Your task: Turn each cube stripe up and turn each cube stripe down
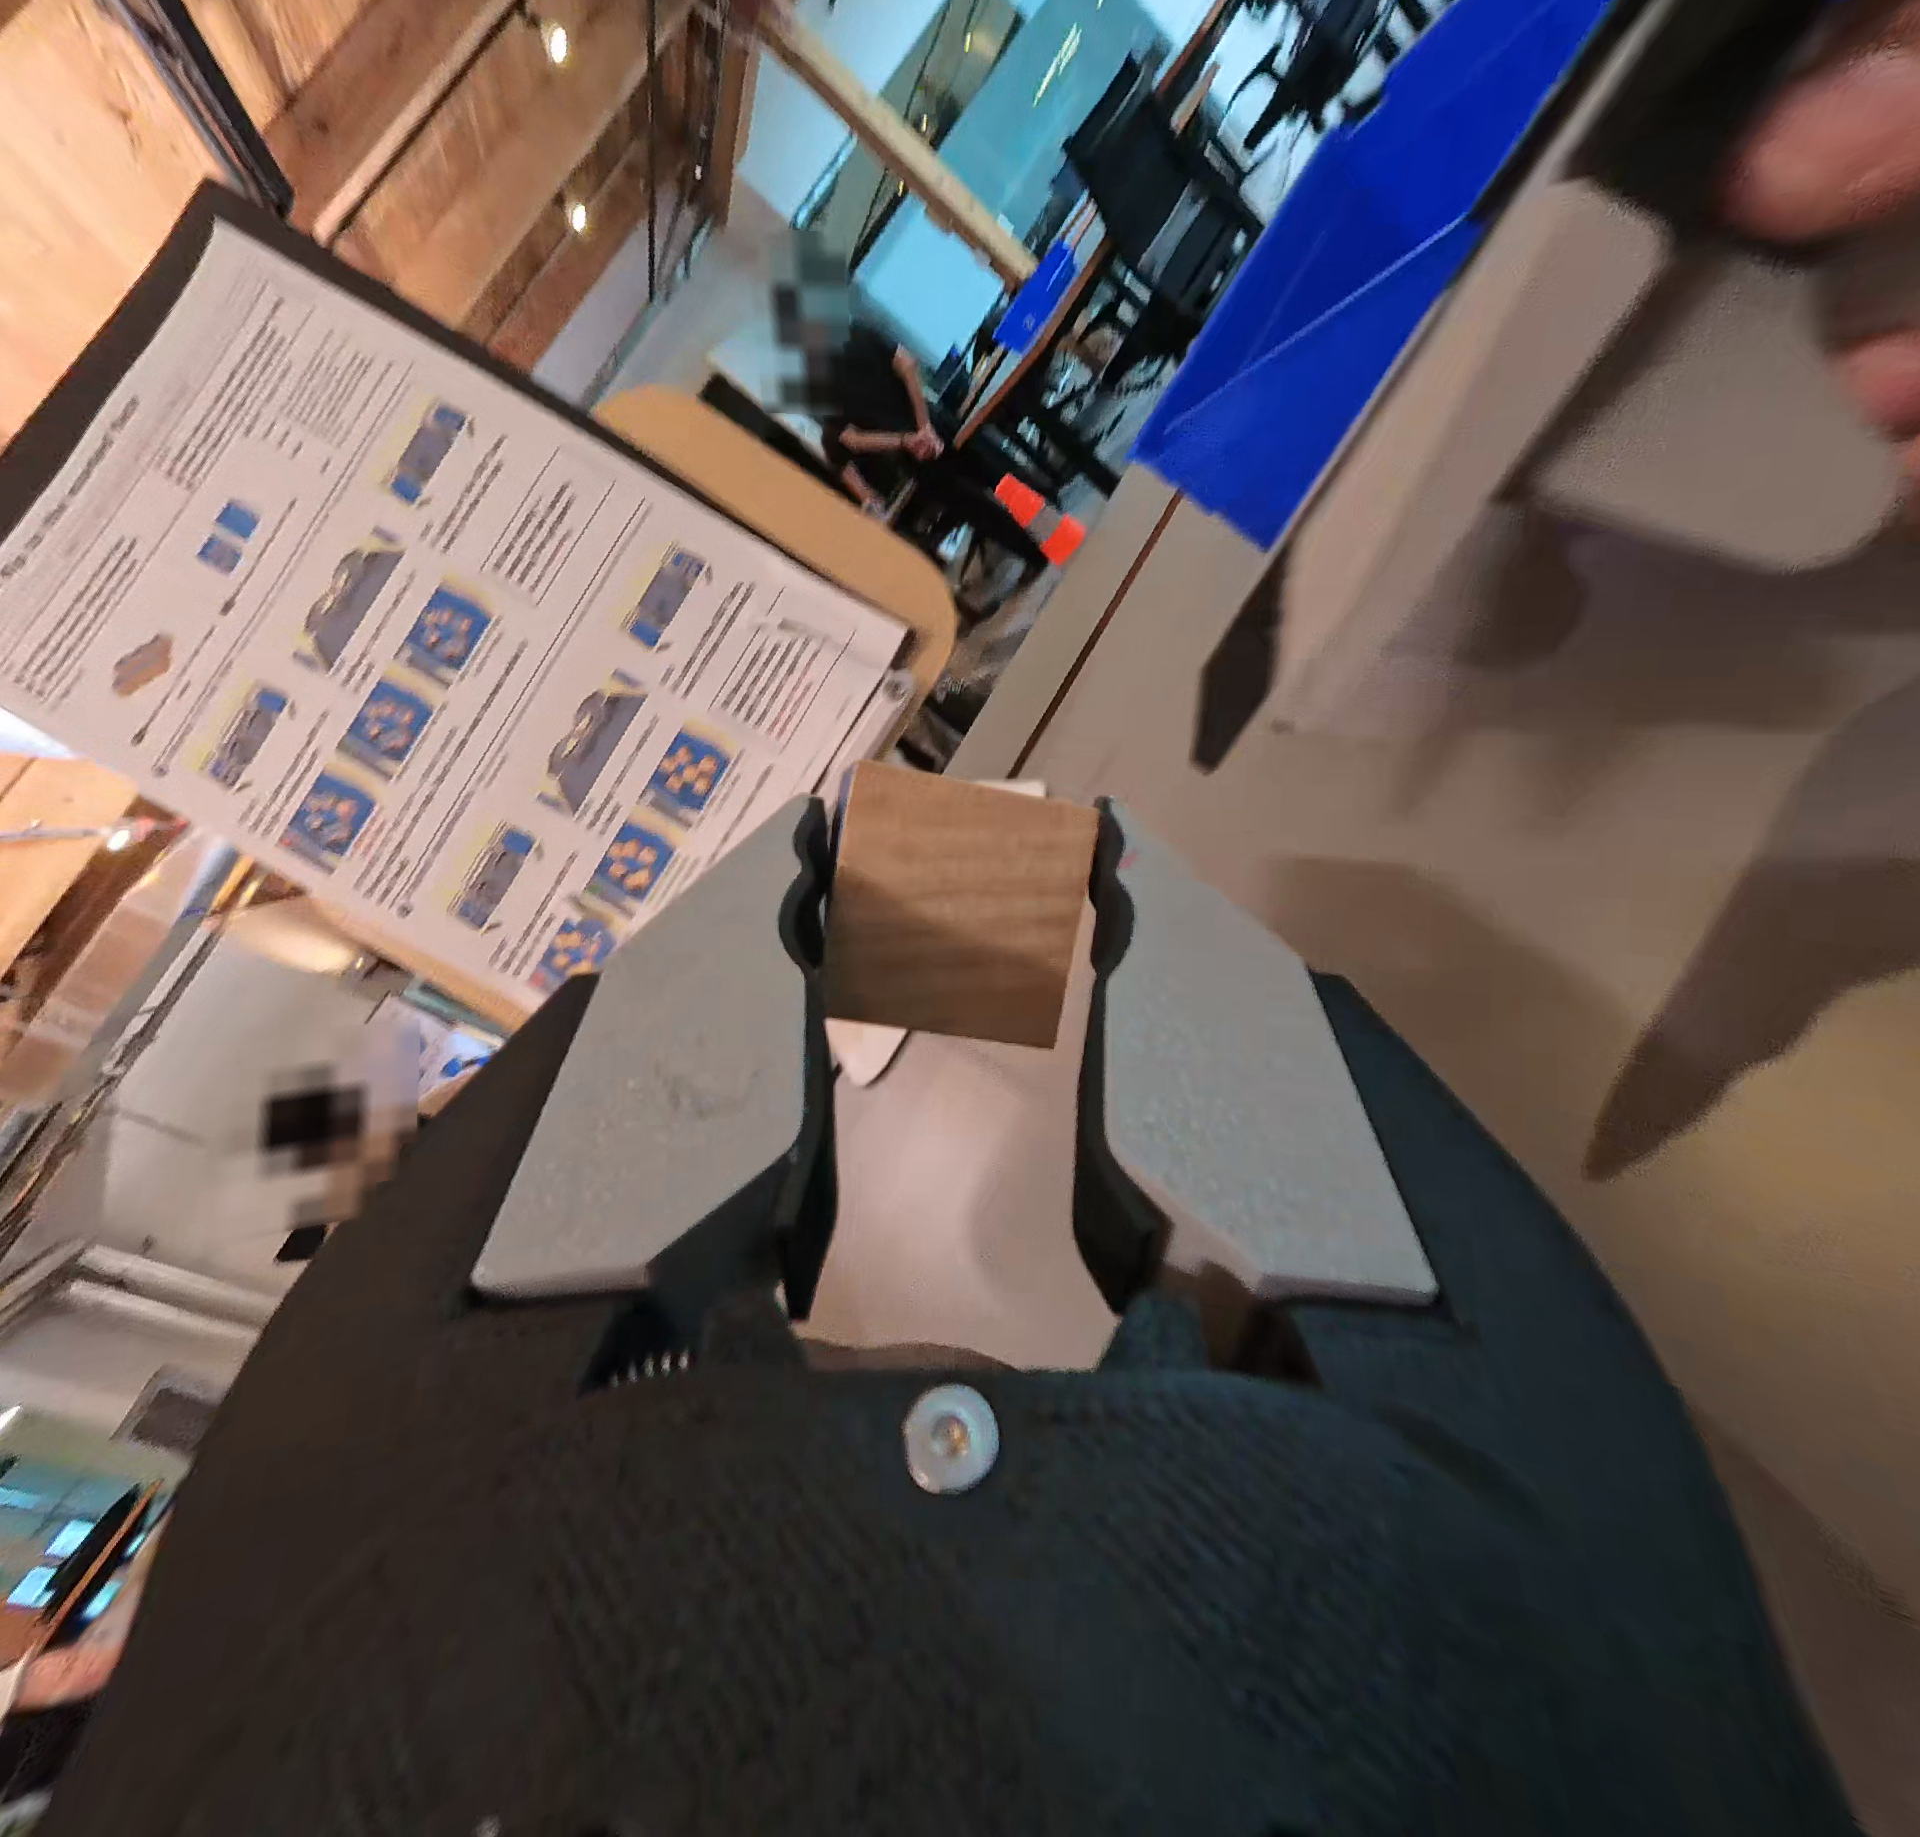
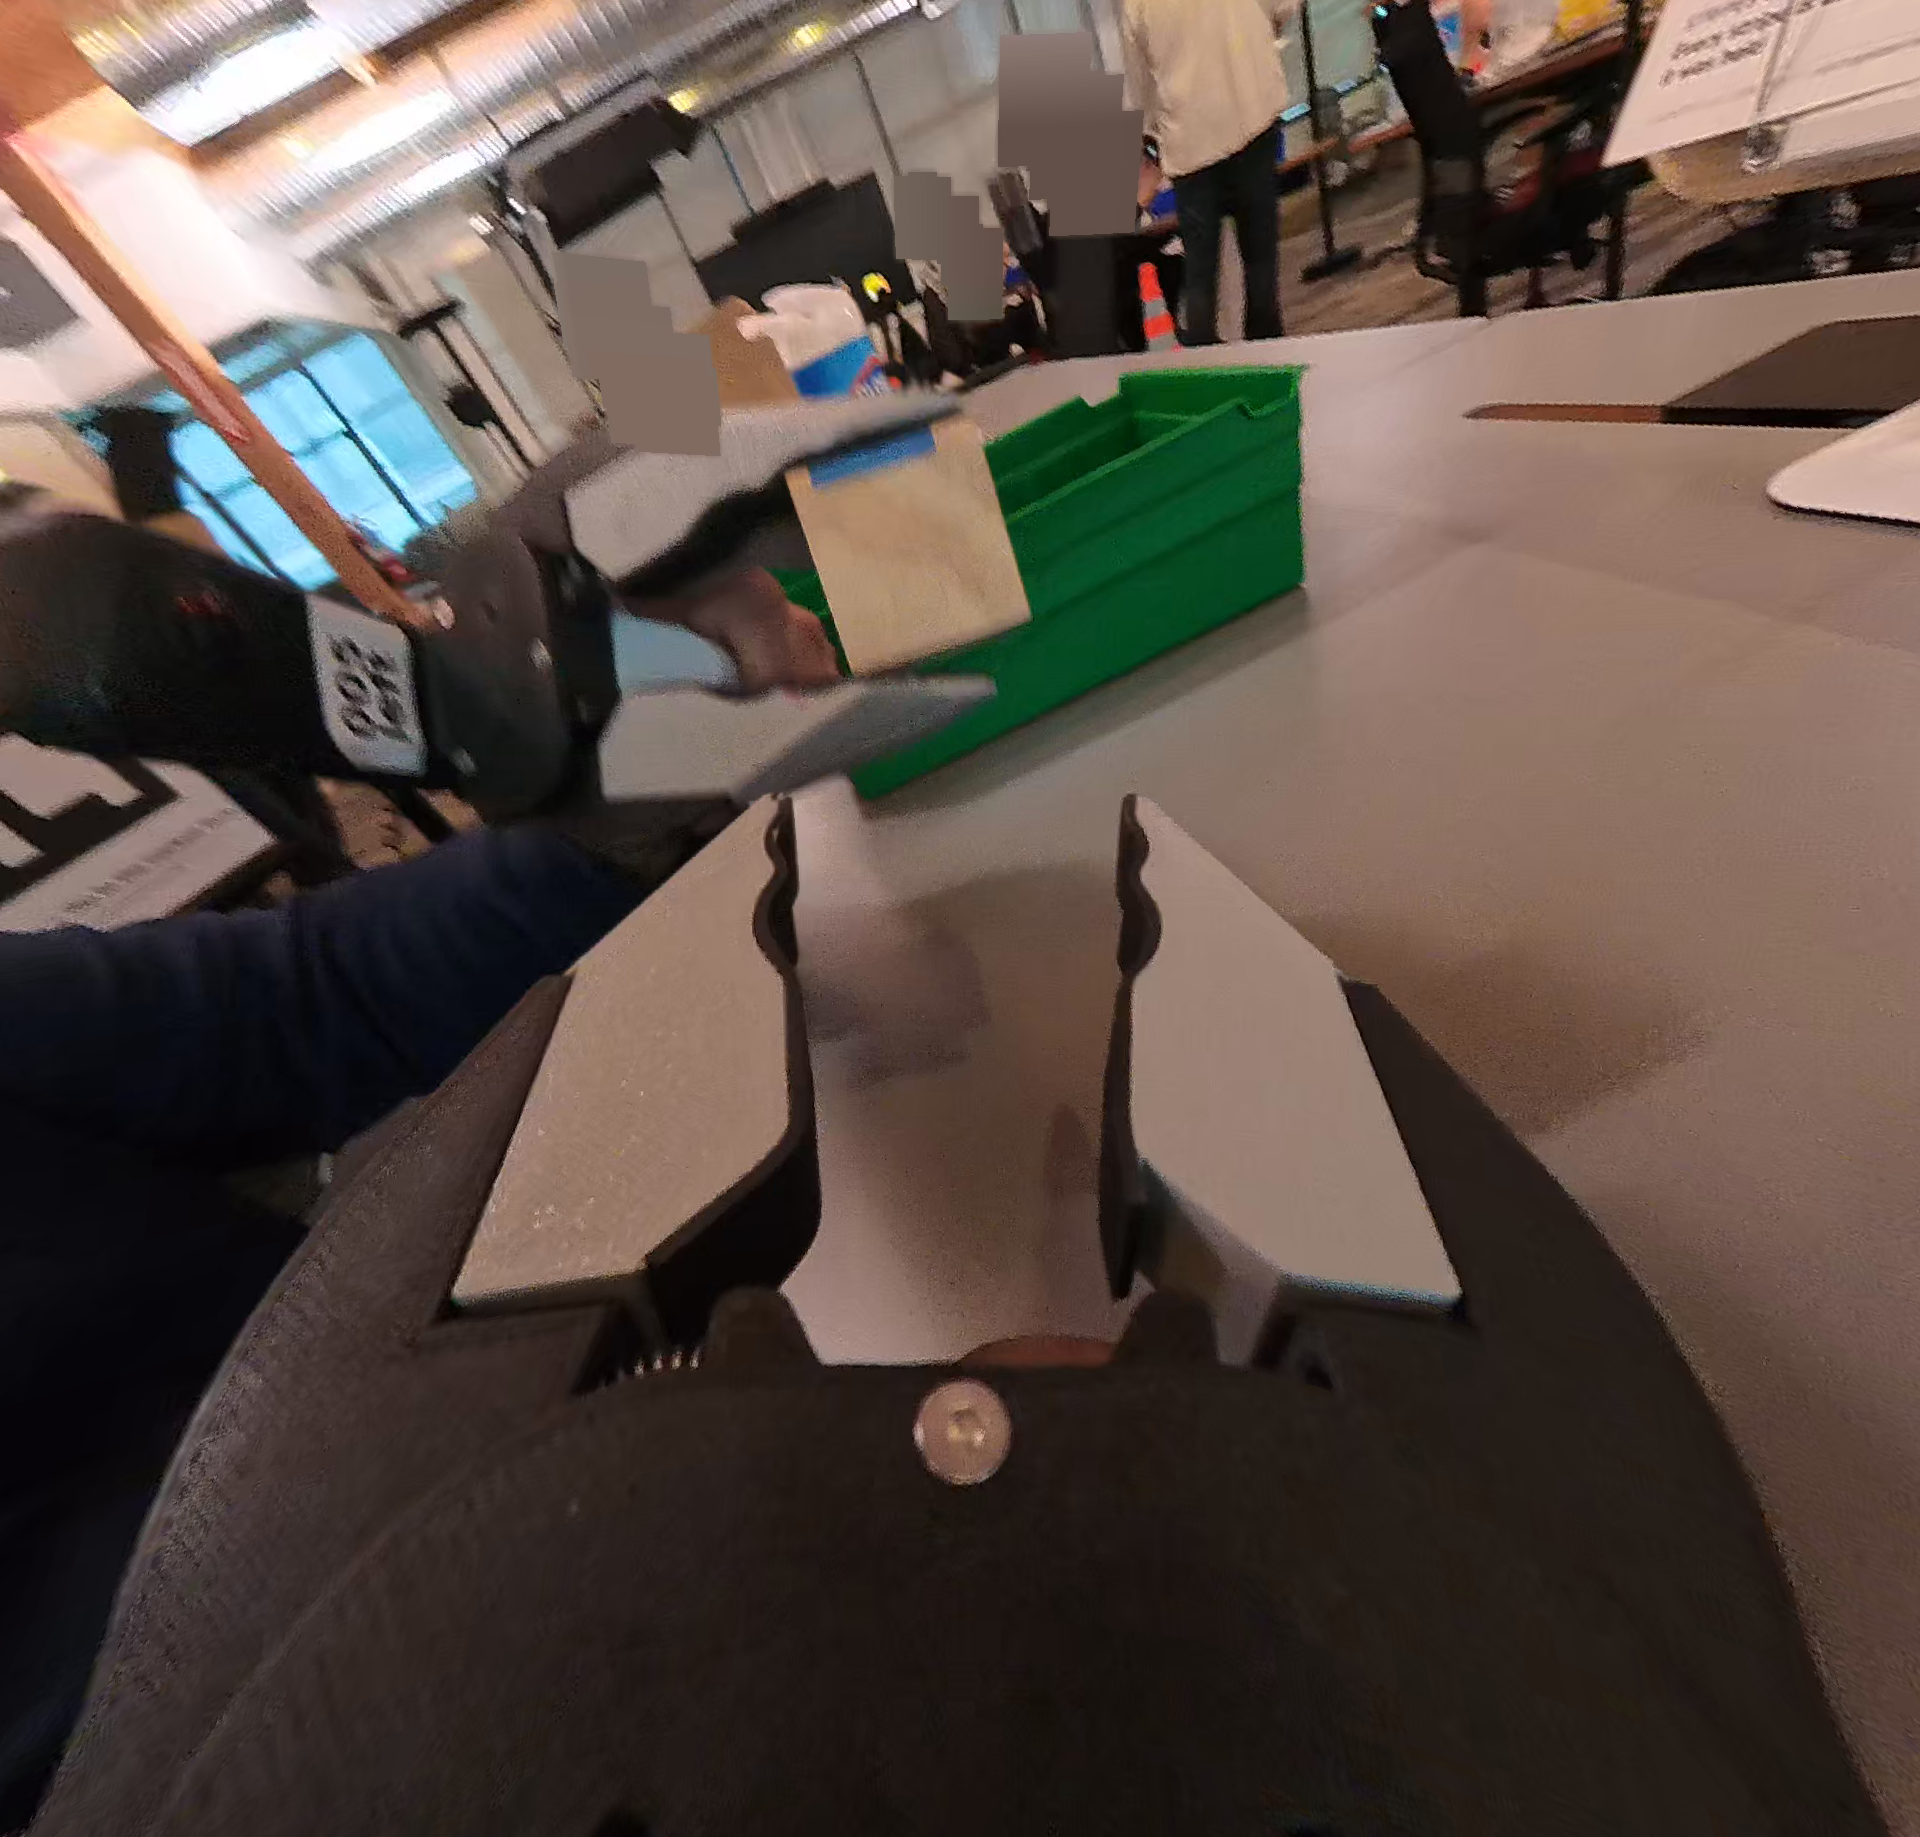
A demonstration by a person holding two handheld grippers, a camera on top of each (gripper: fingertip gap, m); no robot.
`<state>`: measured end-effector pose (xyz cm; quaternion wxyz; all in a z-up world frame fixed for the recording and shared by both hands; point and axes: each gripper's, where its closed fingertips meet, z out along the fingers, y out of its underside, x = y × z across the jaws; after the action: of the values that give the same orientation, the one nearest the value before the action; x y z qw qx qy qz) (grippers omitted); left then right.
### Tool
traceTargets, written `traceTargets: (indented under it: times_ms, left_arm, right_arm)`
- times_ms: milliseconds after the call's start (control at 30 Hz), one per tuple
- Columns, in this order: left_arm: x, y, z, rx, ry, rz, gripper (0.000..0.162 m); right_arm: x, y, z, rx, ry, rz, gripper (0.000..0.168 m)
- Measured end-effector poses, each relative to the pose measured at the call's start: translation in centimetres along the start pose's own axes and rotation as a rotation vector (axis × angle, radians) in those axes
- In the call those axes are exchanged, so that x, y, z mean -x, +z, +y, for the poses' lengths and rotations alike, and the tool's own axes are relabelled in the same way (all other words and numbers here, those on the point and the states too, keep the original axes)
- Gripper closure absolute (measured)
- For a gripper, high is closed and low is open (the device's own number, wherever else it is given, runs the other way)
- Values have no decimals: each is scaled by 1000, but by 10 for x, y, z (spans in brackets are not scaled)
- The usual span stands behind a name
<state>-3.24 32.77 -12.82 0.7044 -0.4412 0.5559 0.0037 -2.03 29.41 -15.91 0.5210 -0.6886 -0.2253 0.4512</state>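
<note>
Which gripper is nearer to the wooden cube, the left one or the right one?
Left. The left gripper is shut on the wooden cube, holding it above the table. The right gripper is open, apart from it.

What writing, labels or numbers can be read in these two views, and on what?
Instruction sheet: printed text, too blurred to read.
White sign: bears writing, partly cut off; not quoted.
Bottle label: too blurred to read.
Patterned tag on the left gripper: a marker pattern, no legible words.
Cube: no writing.
</note>
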Motion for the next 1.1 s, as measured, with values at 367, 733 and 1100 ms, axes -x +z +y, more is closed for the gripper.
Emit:
traceTargets:
  times_ms: [367, 733, 1100]
  left_arm:
    - [-51, 7, -37, -197, 63, 28, 113]
    - [-64, 4, -31, -195, 26, 78, 114]
    - [-77, 6, -17, -167, 109, 71, 116]
  right_arm:
    - [13, -8, -11, -52, -11, -84, 102]
    - [11, 0, 2, 41, -224, 40, 126]
    - [-1, 2, 22, 175, -159, 47, 127]
